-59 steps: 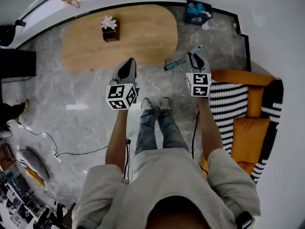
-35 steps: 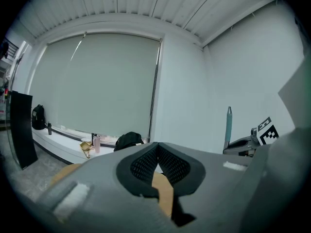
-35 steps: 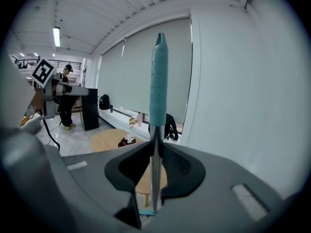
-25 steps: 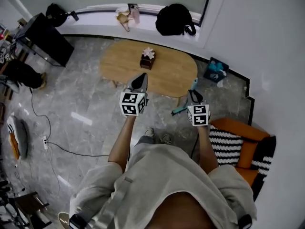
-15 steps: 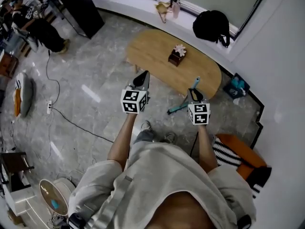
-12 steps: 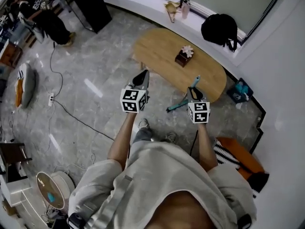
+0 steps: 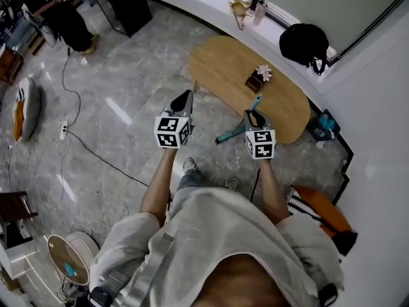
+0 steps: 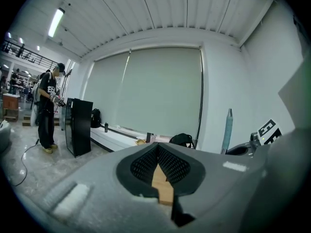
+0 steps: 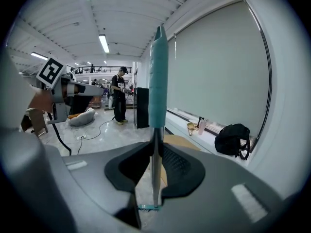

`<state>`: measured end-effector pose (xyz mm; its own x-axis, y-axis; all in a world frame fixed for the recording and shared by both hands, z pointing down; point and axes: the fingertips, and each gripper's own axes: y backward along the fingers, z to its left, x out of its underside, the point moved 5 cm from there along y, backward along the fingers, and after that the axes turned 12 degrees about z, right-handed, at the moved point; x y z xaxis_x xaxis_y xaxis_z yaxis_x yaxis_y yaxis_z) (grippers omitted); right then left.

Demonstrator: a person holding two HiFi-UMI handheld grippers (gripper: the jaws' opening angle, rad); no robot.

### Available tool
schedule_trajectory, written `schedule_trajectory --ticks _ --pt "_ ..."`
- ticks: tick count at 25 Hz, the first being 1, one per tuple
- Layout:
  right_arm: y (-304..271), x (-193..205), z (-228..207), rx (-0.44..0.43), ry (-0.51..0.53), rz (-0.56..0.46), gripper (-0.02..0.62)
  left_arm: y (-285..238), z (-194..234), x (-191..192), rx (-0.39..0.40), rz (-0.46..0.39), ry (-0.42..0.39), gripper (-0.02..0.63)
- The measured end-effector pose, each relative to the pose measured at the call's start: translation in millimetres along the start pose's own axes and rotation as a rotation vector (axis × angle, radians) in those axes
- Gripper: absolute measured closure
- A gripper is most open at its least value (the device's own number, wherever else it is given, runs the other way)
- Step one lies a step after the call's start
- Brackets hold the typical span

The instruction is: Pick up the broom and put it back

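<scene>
Head view: the person stands on a grey marble floor (image 7: pixel 128 101), both arms stretched forward, one gripper in each hand, the two held side by side and apart. Right gripper (image 9: pixel 156 148): jaws closed on the thin metal shaft of the broom (image 9: pixel 158 81), pads pressing it from both sides. The teal grip of the handle rises above the jaws and the small teal broom head shows below them. In the head view the broom slants from the right gripper down toward the floor, just in front of the near edge of the oval wooden table (image 7: pixel 223 66); cannot tell whether the broom head touches the floor. Left gripper (image 8: pixel 158 150): jaws together at the tips, nothing held; only a strip of the table shows through the gap lower down. It points toward the table's left end. On the table: a small dark box with a pale flower (image 7: pixel 258 78). Behind the table, a black backpack (image 7: pixel 305 42) sits on the low white ledge under the window blind. Far left: another person in dark clothes (image 9: pixel 118 101) stands beside a tall black cabinet (image 9: pixel 142 107). A cable (image 7: pixel 96 153) runs across the floor. Lower right: an orange sofa (image 7: pixel 323 213) with a striped cushion.
</scene>
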<state>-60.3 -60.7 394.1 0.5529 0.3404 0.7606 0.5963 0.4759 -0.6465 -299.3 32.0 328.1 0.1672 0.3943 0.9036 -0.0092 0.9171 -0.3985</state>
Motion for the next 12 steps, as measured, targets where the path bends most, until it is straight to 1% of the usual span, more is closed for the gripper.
schedule_trajectory --ticks 6,12 --pt "-39.0 -24.5 26.5 0.045 -0.02 0.032 0.515 -21.7 56.4 -7.6 0.058 0.013 -0.006 0.606" --pt "-65.8 -33.8 41.4 0.092 -0.066 0.058 0.515 -39.2 91.7 -4.2 0.12 0.053 -0.017 0.606"
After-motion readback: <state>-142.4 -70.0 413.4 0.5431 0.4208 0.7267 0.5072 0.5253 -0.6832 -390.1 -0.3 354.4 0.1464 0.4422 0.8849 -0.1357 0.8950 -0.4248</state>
